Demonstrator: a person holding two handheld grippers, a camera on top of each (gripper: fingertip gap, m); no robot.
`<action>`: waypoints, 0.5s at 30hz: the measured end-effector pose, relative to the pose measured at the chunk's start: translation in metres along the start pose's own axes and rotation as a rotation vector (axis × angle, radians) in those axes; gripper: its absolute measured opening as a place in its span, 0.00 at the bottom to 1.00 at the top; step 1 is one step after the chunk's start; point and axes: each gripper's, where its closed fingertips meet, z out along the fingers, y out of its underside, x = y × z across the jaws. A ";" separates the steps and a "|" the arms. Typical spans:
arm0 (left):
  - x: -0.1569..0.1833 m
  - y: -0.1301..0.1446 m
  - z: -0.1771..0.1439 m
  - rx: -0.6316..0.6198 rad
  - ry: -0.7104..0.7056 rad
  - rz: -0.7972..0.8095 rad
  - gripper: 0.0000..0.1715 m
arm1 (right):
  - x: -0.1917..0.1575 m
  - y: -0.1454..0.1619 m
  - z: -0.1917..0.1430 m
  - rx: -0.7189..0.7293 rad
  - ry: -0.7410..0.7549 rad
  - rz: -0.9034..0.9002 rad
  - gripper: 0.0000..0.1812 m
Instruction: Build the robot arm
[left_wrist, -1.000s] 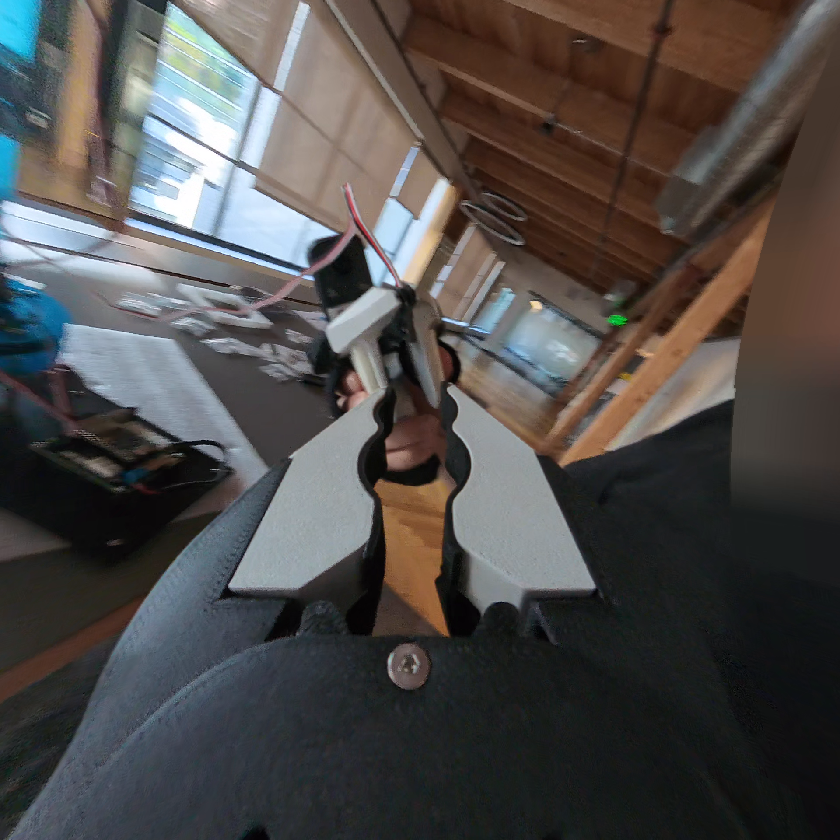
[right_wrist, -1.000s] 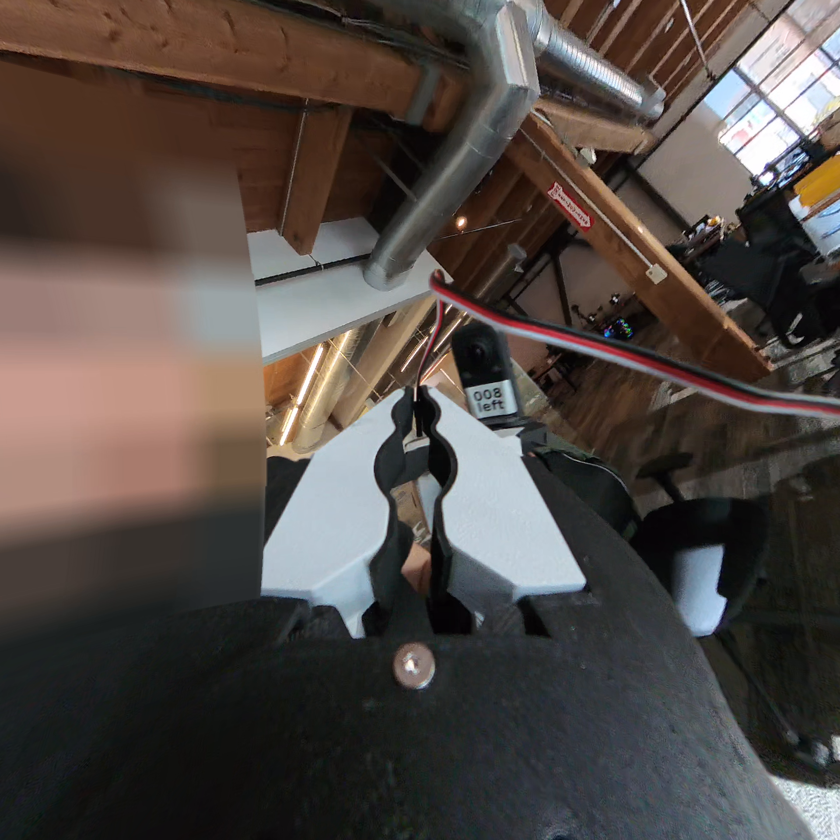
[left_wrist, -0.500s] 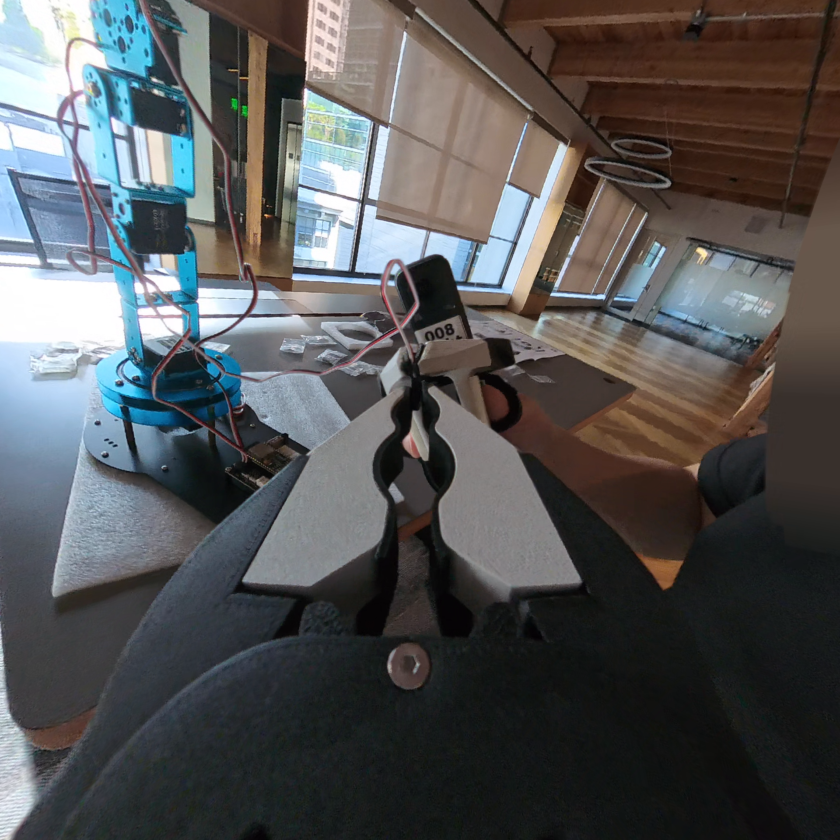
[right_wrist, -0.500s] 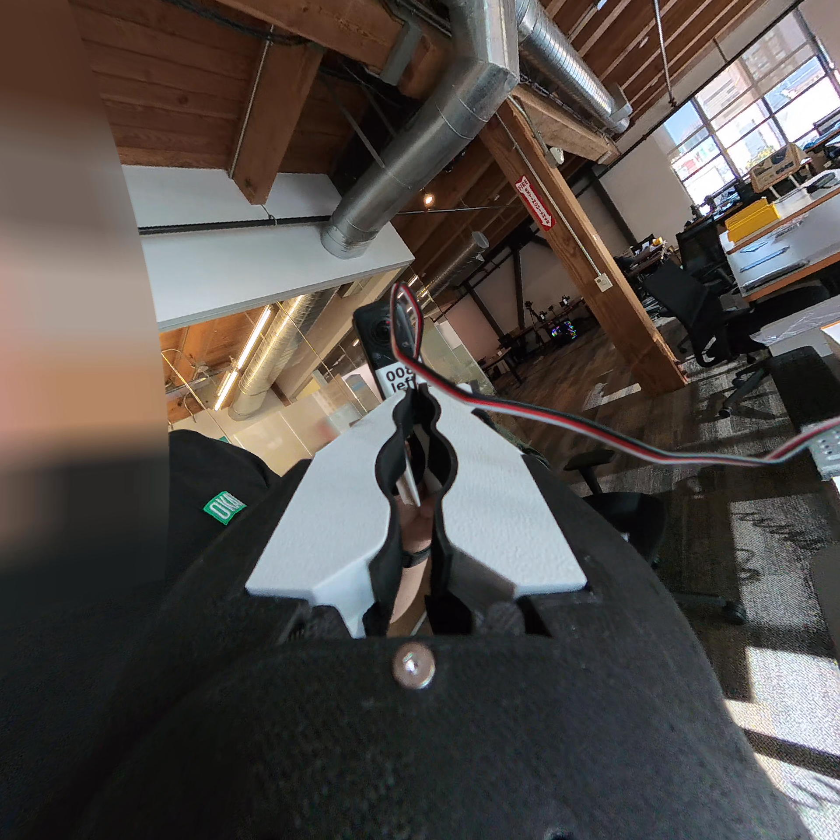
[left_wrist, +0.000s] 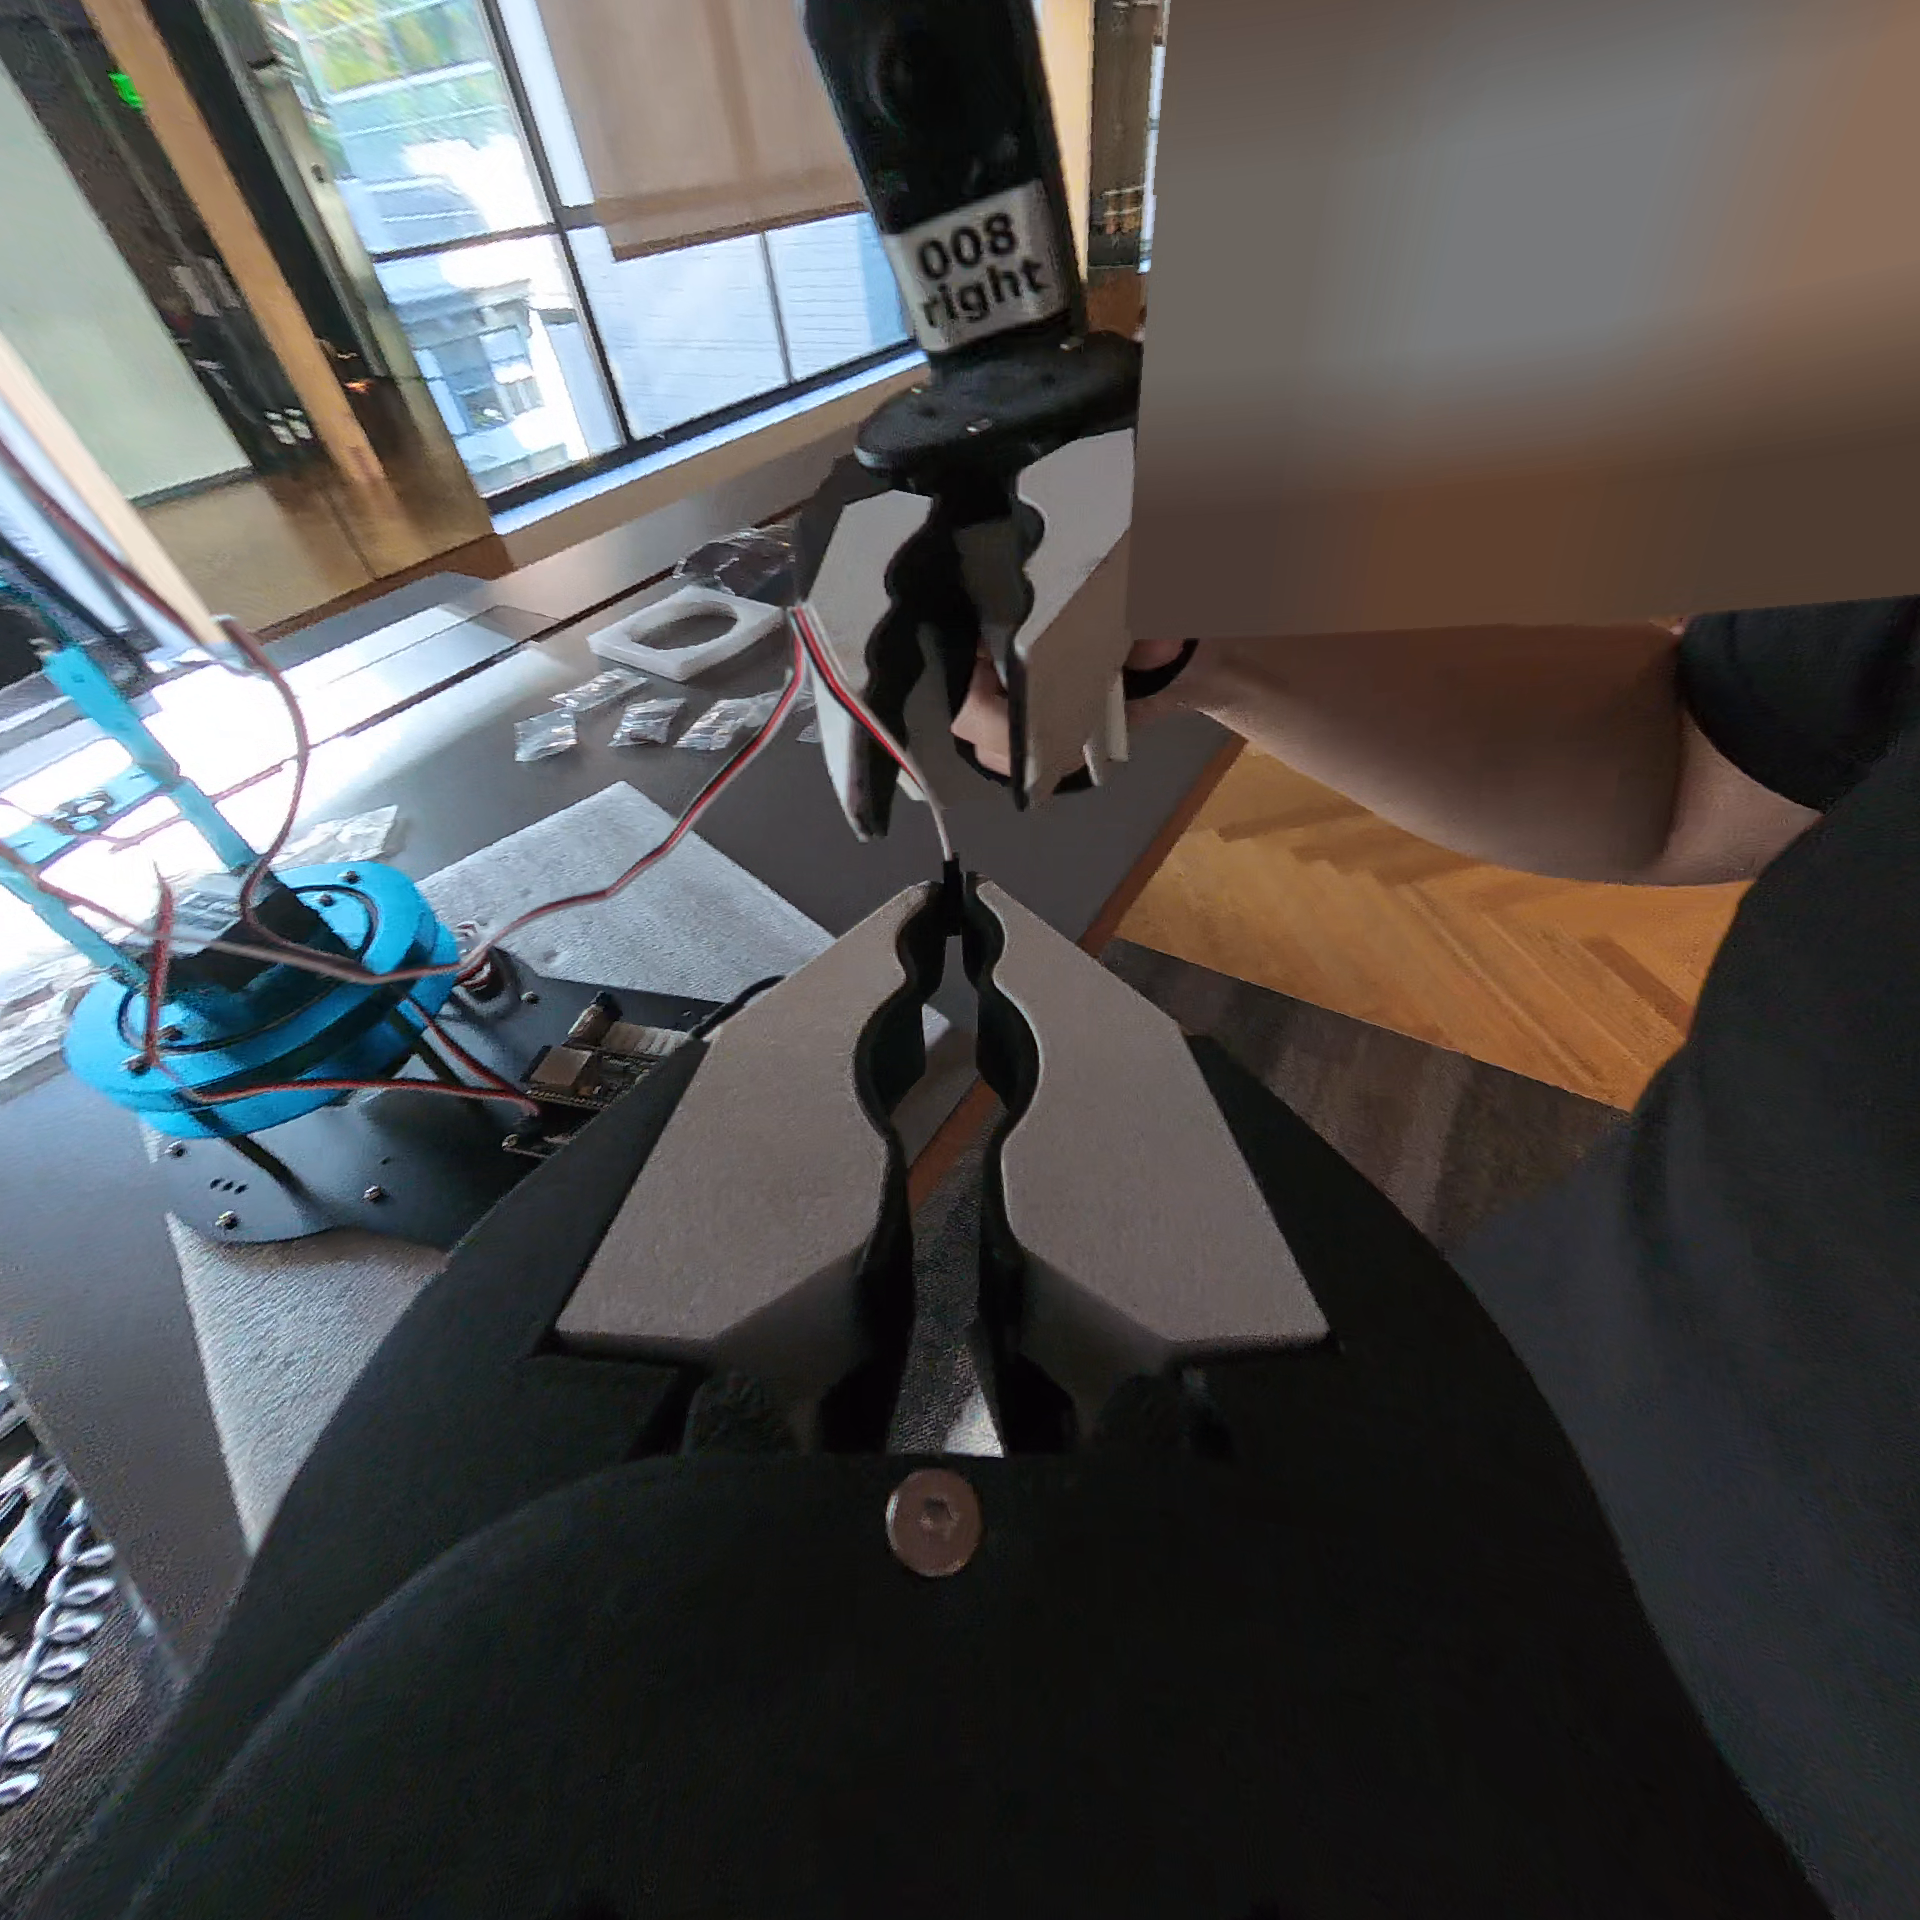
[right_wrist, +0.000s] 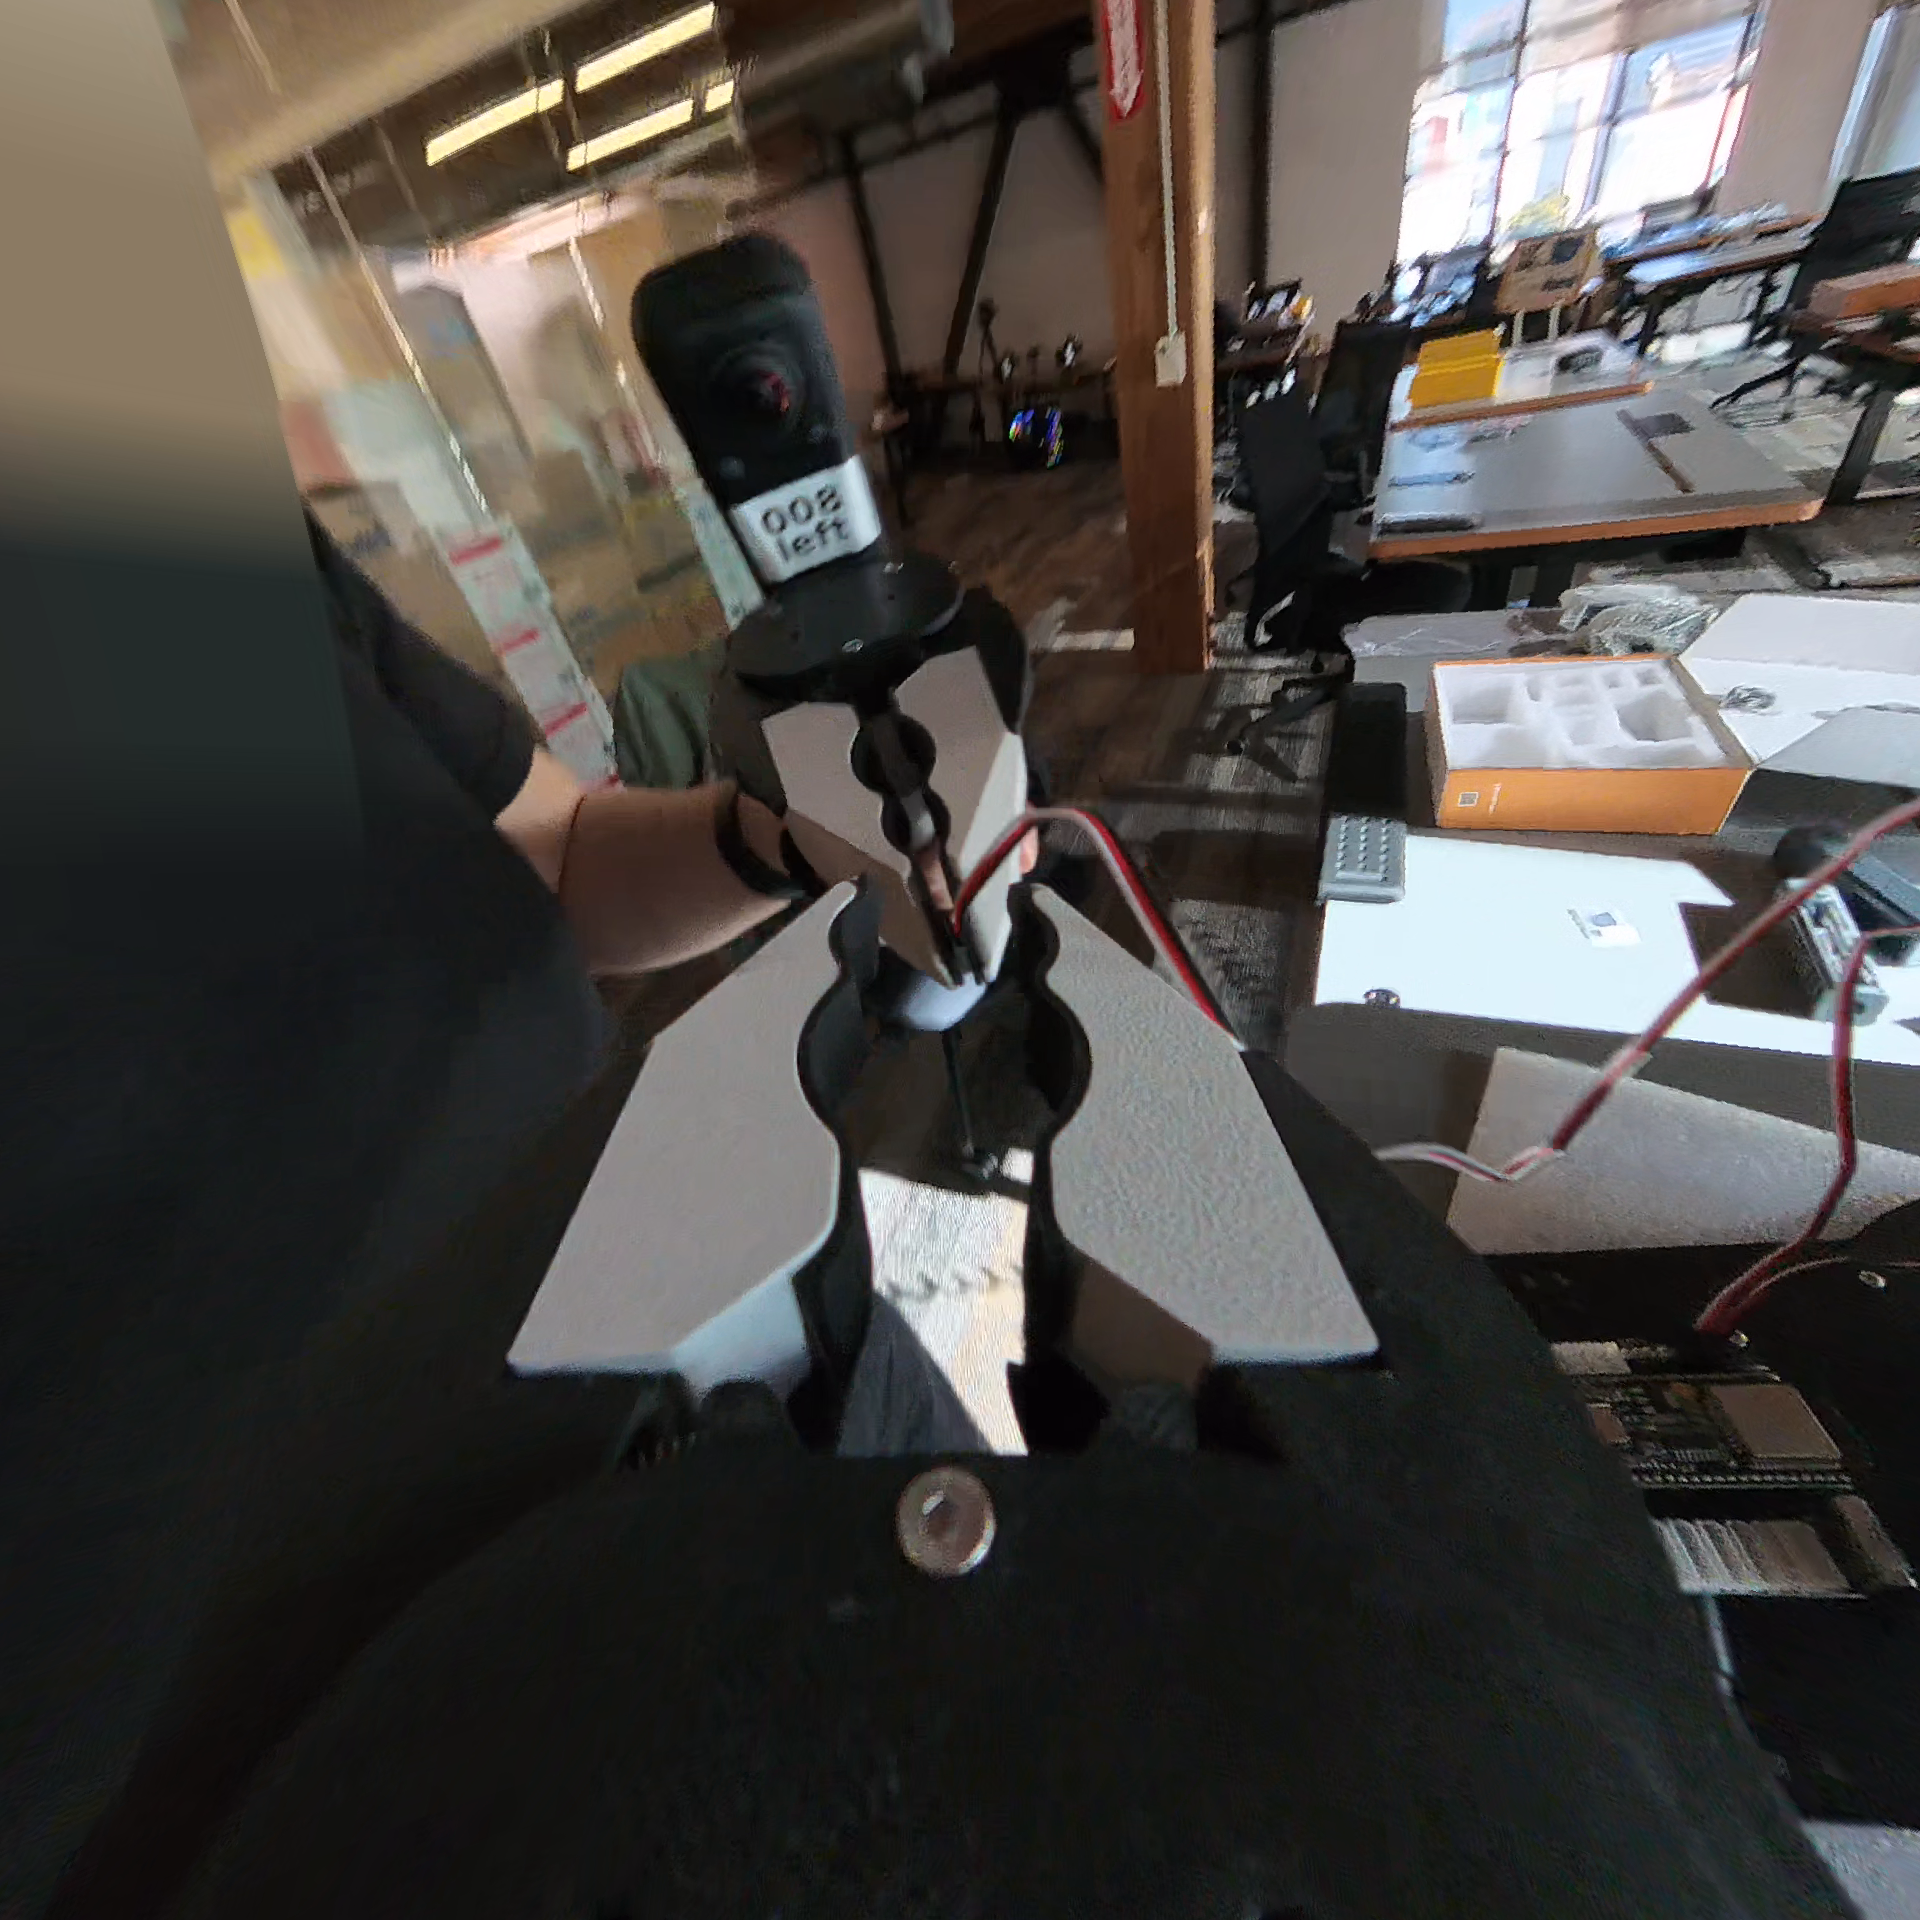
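My left gripper (left_wrist: 951, 891) is shut on the black connector at the end of a red, white and black servo cable (left_wrist: 717, 792). The cable runs down to a blue robot arm base (left_wrist: 249, 997) on the dark table. My right gripper (right_wrist: 940, 904) is open, tip to tip with the left one (right_wrist: 961, 971), its fingers on either side of the left tips. From the left wrist view the right gripper (left_wrist: 945, 800) hangs just above, with the cable passing one finger. The cable (right_wrist: 1683, 1008) trails off to the right.
A black baseplate (left_wrist: 312, 1184) and a circuit board (left_wrist: 603, 1070) lie on a grey felt mat (left_wrist: 644, 914). Small bags (left_wrist: 644, 717) and a white foam piece (left_wrist: 686, 629) lie farther back. An orange box with a foam insert (right_wrist: 1579, 738) stands to the right. A wooden post (right_wrist: 1153, 312) stands behind. The grippers are tip to tip, or close to it.
Both grippers have tilted down from the ceiling toward the table. The left gripper has closed on the cable connector. The right gripper, shut on it before, has opened and let go.
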 end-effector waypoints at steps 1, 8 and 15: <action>0.002 0.000 0.002 -0.003 0.028 0.001 0.00 | -0.001 0.003 0.001 -0.038 -0.013 -0.006 0.14; -0.006 0.011 0.004 -0.023 0.206 -0.024 0.00 | 0.012 0.017 0.005 -0.196 0.024 -0.099 0.02; -0.040 0.032 -0.011 -0.060 0.434 -0.032 0.00 | 0.048 0.022 0.028 -0.353 0.160 -0.085 0.01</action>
